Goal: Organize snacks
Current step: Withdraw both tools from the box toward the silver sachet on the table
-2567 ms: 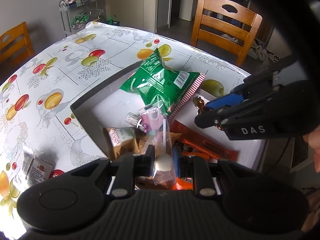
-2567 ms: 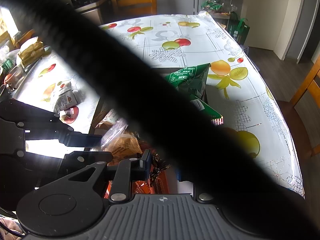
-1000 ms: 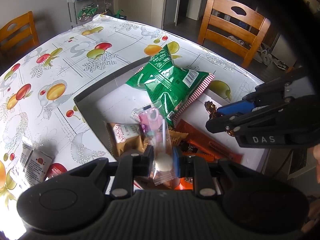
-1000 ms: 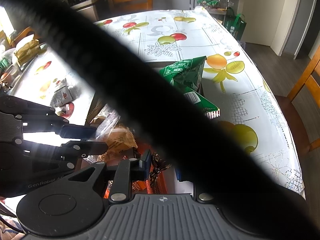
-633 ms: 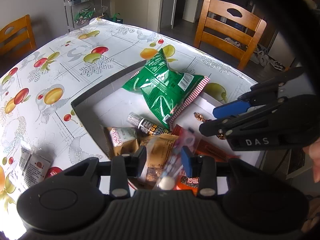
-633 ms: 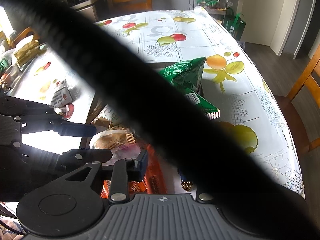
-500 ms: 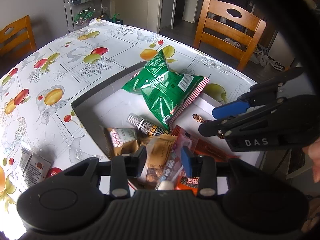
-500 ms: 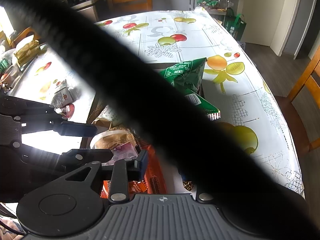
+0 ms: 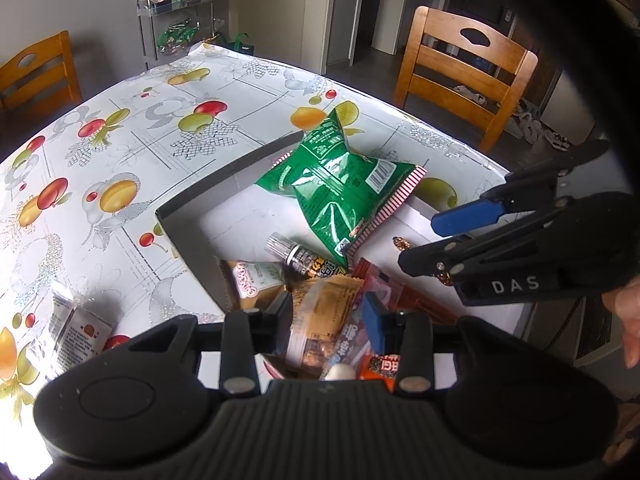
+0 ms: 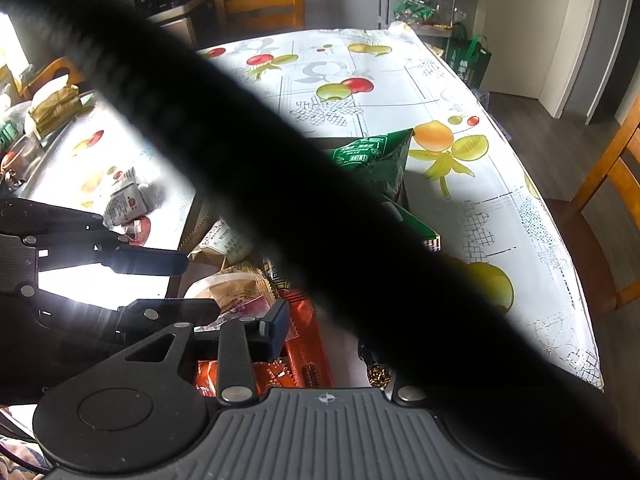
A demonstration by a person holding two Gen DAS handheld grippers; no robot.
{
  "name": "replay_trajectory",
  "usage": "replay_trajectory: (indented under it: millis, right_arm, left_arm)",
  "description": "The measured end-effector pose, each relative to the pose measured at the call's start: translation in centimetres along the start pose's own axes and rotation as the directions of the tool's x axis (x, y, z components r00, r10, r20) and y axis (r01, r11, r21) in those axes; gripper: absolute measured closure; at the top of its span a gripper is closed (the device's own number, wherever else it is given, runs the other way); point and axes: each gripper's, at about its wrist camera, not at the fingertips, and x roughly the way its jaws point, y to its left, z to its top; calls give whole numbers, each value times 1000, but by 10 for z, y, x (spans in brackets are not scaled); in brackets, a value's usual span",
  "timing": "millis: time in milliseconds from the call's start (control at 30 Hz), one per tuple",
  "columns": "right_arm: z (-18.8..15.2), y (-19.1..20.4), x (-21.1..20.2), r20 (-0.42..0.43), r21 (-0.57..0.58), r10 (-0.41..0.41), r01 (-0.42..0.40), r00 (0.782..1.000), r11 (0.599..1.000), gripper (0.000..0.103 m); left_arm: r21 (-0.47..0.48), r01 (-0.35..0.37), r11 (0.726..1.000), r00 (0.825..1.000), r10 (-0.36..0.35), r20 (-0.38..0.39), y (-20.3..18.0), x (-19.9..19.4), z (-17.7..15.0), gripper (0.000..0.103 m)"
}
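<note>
A shallow grey box on the fruit-print table holds snacks: a green chip bag, a small dark tube, tan packets, orange-red wrappers and a pink lollipop packet. My left gripper is open just above the lollipop packet, which lies loose on the pile. My right gripper is open and empty over the box's right side. In the right wrist view a black cable hides one finger; the other finger shows over the orange wrappers.
A white snack packet lies on the table left of the box, also in the right wrist view. Wooden chairs stand around the table. A wire rack with snack bags stands behind.
My left gripper opened and let go of the pink lollipop packet, which dropped onto the snack pile in the box. The right gripper stayed open in about the same place.
</note>
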Motion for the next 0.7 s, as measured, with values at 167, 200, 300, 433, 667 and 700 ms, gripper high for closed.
replay_trajectory:
  millis: [167,200,300,433,667,700]
  right_arm:
    - [0,2,-2,11,-3,-4,4,1000,1000,54]
    - [1,3,-3,14,-3,-5,5,1000,1000,53]
    - [2,4,-5,23,-6,-6,7,1000,1000,49]
    - [5,6,-8,37,-10,-6,6,999,1000,46]
    - [12,13,-13,70,-22,6,-4,998,1000,35]
    - [13,15,-14,74,-26,9,-7,997,1000,35]
  left_arm:
    - [-12,-11,1000,1000,11,9,3,-4,-1,55]
    - [-15,-14,1000,1000,14,12,4,-5,-1,54]
    - [-33,-26,999,999,27,22,8,-8,-2,49]
    - [-52,-45,998,998,46,31,14,-11,-3,49]
    - [-105,-108,989,993,112,33,29,-18,-8,43]
    - [-118,-122,986,991,127,34,32,-19,-10,41]
